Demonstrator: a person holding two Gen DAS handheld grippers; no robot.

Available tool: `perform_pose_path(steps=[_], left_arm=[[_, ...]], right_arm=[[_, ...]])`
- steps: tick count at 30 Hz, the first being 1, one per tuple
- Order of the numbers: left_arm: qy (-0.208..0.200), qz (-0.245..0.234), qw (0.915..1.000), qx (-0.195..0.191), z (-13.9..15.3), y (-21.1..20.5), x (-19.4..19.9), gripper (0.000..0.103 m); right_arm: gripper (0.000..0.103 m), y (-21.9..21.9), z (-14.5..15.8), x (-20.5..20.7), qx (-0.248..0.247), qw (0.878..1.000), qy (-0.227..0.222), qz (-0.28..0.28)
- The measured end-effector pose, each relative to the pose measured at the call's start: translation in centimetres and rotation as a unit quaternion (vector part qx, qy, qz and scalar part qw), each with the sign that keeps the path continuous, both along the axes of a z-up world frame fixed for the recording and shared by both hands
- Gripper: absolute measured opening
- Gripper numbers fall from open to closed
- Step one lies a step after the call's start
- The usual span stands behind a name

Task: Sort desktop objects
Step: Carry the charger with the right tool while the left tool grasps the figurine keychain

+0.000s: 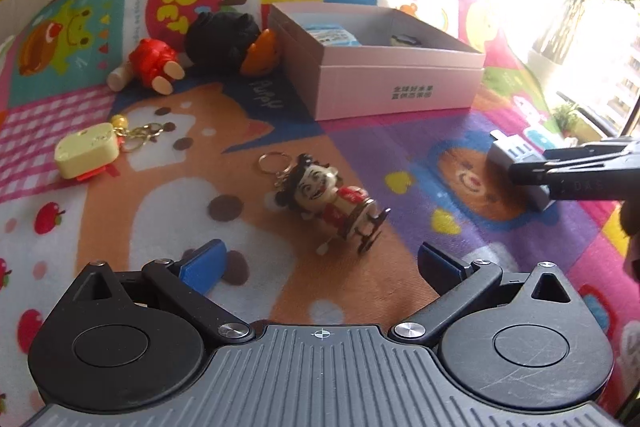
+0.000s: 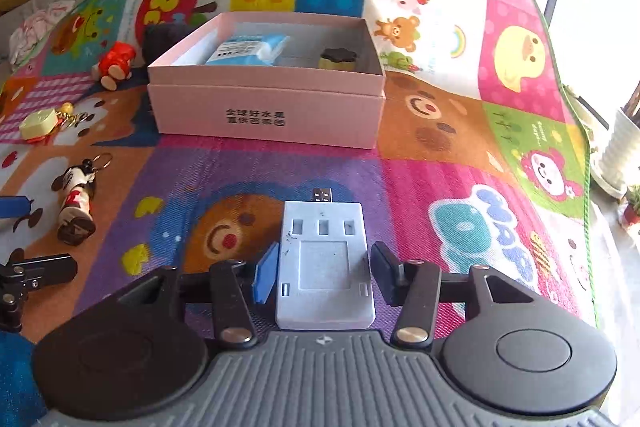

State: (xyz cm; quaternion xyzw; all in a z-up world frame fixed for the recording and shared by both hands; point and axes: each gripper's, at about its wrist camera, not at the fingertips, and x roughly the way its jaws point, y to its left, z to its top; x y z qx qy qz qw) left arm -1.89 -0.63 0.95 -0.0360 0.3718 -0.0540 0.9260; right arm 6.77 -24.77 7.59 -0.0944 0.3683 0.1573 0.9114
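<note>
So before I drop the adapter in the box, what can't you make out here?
- Right gripper on the grey USB adapter: right wrist view doesn't show whether the pads press it.
- Pink box floor: left wrist view, near wall hides it.
- Black plush toy: right wrist view, mostly behind the box.
- Window side: left wrist view, glare-washed.

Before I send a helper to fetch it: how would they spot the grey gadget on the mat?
Start at the pink box on the mat; come toward the camera onto the purple bear patch. The grey gadget lies flat there: the only pale rectangular slab, metal plug pointing boxward.
</note>
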Motion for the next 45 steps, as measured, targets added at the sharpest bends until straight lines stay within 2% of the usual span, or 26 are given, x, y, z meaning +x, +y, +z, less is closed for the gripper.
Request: perform_pose_path(steps=[2, 4, 9, 11, 13, 15, 19, 22, 24, 26, 28, 30, 38, 41, 42, 43, 44, 45], left_arm=[[0.004, -0.012, 0.9994, -0.031, 0.2, -0.5, 0.9, 0.103], [-0.002, -0.027, 0.9989, -0.038, 0.2, -1.4, 1.9, 0.103], [-0.036, -0.067, 0.9969, -0.019, 0.3, -3.3, 4.8, 0.103], [-0.042, -0.113, 0.9924, -0.025, 0.6, -4.1, 5.1, 0.103], [-0.051, -0.16, 0.9856, -0.023, 1.0, -4.7, 4.5, 0.103], [-0.063, -0.178, 0.982, 0.001, 1.3, -5.2, 3.2, 0.103], [-0.061, -0.12, 0.9883, 0.071, 1.1, -5.0, 0.9, 0.103], [-0.042, -0.072, 0.9925, 0.089, 0.8, -3.7, 0.0, 0.103], [-0.024, -0.041, 0.996, 0.076, 0.8, -2.2, -0.1, 0.103], [-0.002, -0.024, 0.9996, 0.017, 1.1, -1.0, 0.2, 0.103], [0.011, -0.026, 0.9987, -0.043, 1.2, -0.8, 0.5, 0.103], [0.011, -0.035, 0.9965, -0.075, 1.0, -1.5, 1.0, 0.103], [-0.014, -0.005, 0.9986, -0.05, 0.5, -3.4, 5.1, 0.103], [-0.02, 0.012, 0.9995, -0.02, 0.3, -3.8, 5.5, 0.102], [-0.024, 0.017, 0.9995, -0.009, 0.3, -4.0, 5.5, 0.1], [-0.027, 0.021, 0.9994, 0.003, 0.3, -4.0, 5.4, 0.091], [-0.027, 0.022, 0.9993, 0.012, 0.2, -4.0, 5.5, 0.076], [-0.025, 0.025, 0.9992, 0.017, 0.2, -4.0, 5.5, 0.074]], right_arm=[[0.066, -1.0, 0.0, 0.2, 0.009, 1.0, -0.012, -0.022], [0.07, -1.8, -0.2, 0.3, 0.02, 0.999, -0.016, -0.037], [0.076, -2.9, -1.3, 0.0, 0.034, 0.998, -0.023, -0.057], [0.077, -3.2, -1.4, 0.1, 0.044, 0.997, -0.022, -0.059], [0.084, -3.6, -1.3, 0.1, 0.055, 0.996, -0.024, -0.064], [0.085, -3.9, -1.3, 0.3, 0.063, 0.995, -0.019, -0.068], [0.089, -3.9, -1.5, 0.6, 0.07, 0.995, -0.013, -0.065], [0.091, -3.8, -1.5, 0.6, 0.068, 0.996, -0.013, -0.062], [0.092, -3.8, -1.5, 0.6, 0.07, 0.996, -0.012, -0.062], [0.092, -3.8, -1.6, 0.6, 0.069, 0.996, -0.012, -0.063], [0.092, -3.9, -1.6, 0.6, 0.069, 0.996, -0.012, -0.062], [0.092, -3.9, -1.6, 0.7, 0.069, 0.996, -0.012, -0.063], [0.093, -4.3, -1.6, 0.6, 0.077, 0.994, -0.016, -0.071], [0.093, -4.5, -1.6, 0.7, 0.079, 0.994, -0.016, -0.072], [0.093, -4.5, -1.6, 0.7, 0.079, 0.994, -0.015, -0.072], [0.093, -4.5, -1.6, 0.7, 0.079, 0.994, -0.015, -0.071], [0.093, -4.5, -1.6, 0.7, 0.078, 0.994, -0.015, -0.07], [0.093, -4.5, -1.6, 0.7, 0.077, 0.995, -0.015, -0.068]])
